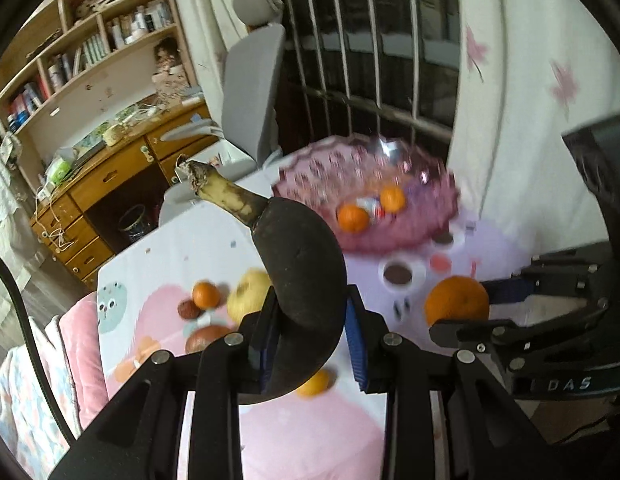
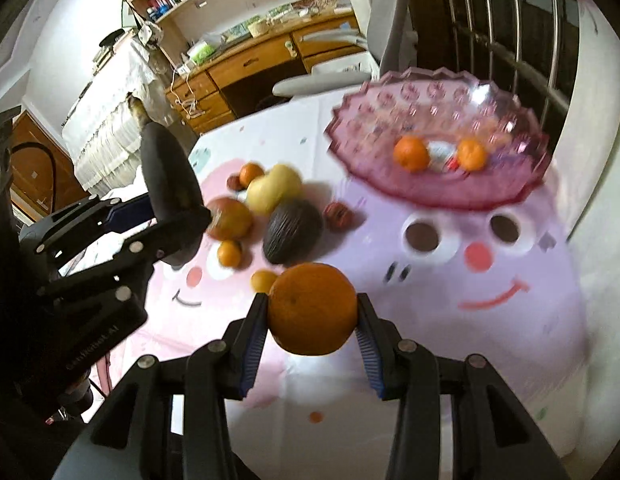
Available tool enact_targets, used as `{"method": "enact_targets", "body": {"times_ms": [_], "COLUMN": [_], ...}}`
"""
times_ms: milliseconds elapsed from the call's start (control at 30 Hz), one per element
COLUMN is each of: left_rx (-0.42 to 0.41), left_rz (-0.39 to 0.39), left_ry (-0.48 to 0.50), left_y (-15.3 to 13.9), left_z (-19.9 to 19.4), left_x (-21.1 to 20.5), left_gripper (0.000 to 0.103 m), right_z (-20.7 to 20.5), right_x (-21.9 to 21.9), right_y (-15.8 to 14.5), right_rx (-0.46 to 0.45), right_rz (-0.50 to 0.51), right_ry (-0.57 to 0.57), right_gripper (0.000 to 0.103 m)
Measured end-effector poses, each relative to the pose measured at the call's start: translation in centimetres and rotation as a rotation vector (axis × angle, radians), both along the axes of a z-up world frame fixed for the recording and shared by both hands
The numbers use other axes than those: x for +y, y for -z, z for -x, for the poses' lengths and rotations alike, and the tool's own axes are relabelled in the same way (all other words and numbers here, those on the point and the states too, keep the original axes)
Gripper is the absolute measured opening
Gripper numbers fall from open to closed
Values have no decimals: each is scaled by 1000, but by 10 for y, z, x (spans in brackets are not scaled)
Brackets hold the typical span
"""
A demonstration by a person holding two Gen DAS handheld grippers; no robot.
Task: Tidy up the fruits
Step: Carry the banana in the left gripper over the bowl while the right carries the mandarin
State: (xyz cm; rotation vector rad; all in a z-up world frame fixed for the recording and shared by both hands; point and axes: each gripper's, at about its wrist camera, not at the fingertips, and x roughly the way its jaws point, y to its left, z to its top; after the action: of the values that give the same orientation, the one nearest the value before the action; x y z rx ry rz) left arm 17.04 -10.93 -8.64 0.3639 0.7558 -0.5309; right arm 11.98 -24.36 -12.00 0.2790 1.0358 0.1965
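Note:
My left gripper is shut on a blackened overripe banana, stem up, held above the table; it also shows in the right wrist view. My right gripper is shut on a large orange, also seen in the left wrist view. A pink glass bowl stands at the far side with two small oranges inside. On the cloth lie a yellow apple, a red apple, a dark avocado and several small oranges.
The table has a pink and lilac cartoon cloth. A grey office chair stands behind it, a wooden desk with shelves at the back left, a barred window beyond the bowl.

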Motion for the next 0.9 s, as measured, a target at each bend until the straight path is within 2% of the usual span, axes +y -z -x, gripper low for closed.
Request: {"method": "enact_targets", "body": {"times_ms": [200,400,633,767,900], "left_rx": [-12,21,139,242,299], "left_rz": [73,120,155,164,165], "left_ry": [-77,-138,-211,-249,-282], "left_y": [-27,-35,-24,-3,21], "left_z": [-30,-61,-103,-129,-147], "left_x": [-35,-62,-91,-106,-116], "left_gripper": [28,28,28,28,28], "right_z": [-27,-56,-88,-102,-112], "right_x": [-46,-87,-122,-132,-136], "right_y": [-20,-27,-9,9,29], "right_rx": [-37,-62,-18,35,89], "right_rz": [-2,-24,-100,-124,-131], "right_ry": [-8,0,33,21,2], "right_gripper": [43,43,43,43,43]}}
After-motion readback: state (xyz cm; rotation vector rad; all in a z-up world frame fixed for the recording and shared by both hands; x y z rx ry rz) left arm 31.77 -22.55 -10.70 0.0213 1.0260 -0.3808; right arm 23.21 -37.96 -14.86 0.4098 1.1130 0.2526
